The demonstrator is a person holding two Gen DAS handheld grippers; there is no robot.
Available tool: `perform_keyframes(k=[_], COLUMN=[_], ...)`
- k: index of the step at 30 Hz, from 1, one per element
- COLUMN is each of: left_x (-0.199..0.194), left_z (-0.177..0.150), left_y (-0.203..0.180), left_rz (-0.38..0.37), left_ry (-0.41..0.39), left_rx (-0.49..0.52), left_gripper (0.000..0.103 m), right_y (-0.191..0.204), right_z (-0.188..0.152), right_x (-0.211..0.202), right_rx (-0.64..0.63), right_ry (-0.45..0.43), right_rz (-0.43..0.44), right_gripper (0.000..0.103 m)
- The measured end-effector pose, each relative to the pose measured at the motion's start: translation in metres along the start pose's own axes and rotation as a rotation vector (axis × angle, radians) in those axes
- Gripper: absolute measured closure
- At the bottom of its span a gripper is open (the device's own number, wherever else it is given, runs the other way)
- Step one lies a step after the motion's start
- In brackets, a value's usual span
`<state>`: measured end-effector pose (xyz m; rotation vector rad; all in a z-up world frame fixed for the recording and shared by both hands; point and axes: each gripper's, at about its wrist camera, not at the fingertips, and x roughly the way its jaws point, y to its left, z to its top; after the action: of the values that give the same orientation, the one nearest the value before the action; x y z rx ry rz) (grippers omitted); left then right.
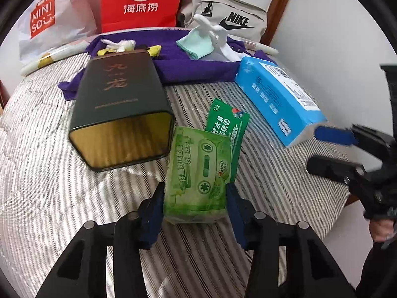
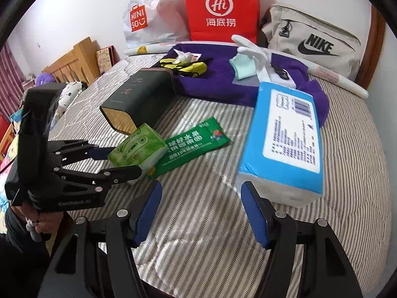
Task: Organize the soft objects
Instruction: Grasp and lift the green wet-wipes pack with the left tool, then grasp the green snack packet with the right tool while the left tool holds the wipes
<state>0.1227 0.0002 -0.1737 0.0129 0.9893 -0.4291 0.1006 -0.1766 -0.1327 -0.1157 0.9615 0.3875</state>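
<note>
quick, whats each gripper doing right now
left gripper: closed on the green tissue pack.
right gripper: open, holding nothing, beside the blue tissue pack.

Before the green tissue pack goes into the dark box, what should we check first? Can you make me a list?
1. Left tool around the green tissue pack: ok, a finger on each side.
2. Firm squeeze on it: cannot tell.
3. Dark box open toward the pack: ok, its gold inside shows.
4. Box empty: ok as far as visible.
5. Flat green packet out of the way: not ok, the pack overlaps it.
6. Right tool clear: ok, open and holding nothing, beside the blue tissue pack.
</note>
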Motion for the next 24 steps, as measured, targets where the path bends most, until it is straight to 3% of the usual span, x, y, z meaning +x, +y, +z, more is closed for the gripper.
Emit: perform_keyframes(k=[7,11,15,24], left_x=[-0.033,-0.045,-0.049,-0.042], left_z=[-0.026,-0.034,-0.035,-0.031], left_y=[0.019,0.047,0.069,0.095], left_rz=[0.046,0.073,0.097,0.066], left_ry=[-0.018,-0.036,-0.049,-0.055], left_rx=[-0.009,-0.09,-0.141,-0.204], left_gripper=[0.061,0.061,0.061,0.061], right_y=[0.026,0.035,0.042,0.035], right_z=[0.015,0.023,0.03,0.04], right_x=[0.014,0.031,0.048,0.074], right_rx=[-0.028,0.019,0.083,0.213], right_ry=[0.009,0.027,-0.004,0.001], right_rz=[0.018,0.03,-0.029,-0.089], right_gripper=[0.037,0.037,0.04,0.042])
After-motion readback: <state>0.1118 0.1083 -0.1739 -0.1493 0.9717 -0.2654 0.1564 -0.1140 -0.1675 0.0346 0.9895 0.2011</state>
